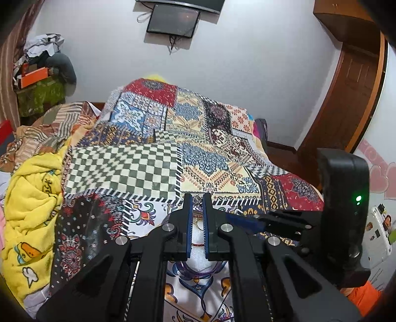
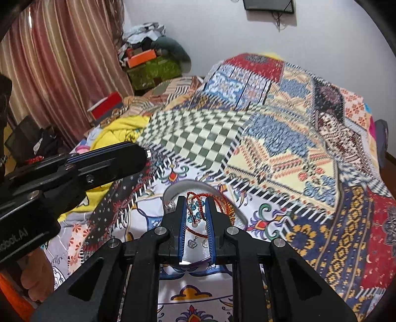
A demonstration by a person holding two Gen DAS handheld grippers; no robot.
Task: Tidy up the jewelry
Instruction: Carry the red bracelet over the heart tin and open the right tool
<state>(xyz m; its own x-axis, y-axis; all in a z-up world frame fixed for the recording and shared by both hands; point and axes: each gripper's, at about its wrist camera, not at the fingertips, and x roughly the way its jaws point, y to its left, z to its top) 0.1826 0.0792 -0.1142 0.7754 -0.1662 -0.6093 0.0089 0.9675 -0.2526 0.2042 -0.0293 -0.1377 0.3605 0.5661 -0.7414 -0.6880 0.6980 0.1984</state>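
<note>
Setting: bedroom, patchwork bedspread [image 2: 284, 128] over a bed, striped curtain [image 2: 61, 62] at the left, white wall behind with a dark screen [image 1: 173, 21] mounted high.
Work surface: white floral patch of the spread, bearing a shallow clear tray [image 2: 173, 190] with a purple-tinted rim.
Jewelry: red corded necklace [image 2: 198, 198] looped across the tray, teal beads [image 2: 196, 210] strung beside it, a small crown charm [image 2: 191, 244] lying nearer the camera.
Right gripper [image 2: 196, 213]: poised over the tray, jaws narrowed to a slim gap with cord and beads showing between the blue pads; whether pinching them or merely hovering above, cannot tell.
Left gripper [image 1: 197, 206]: likewise low over the tray, jaws nearly together around a fine silvery bit at the tips; real grip or not, cannot tell.
Step in hand: apparently sorting the tangle in the tray, singling out one piece.
Progress: early, judging by pieces overlapping in one heap.
Next move: probably a slow lift of one strand, watching for snags on the beads or cord.
</note>
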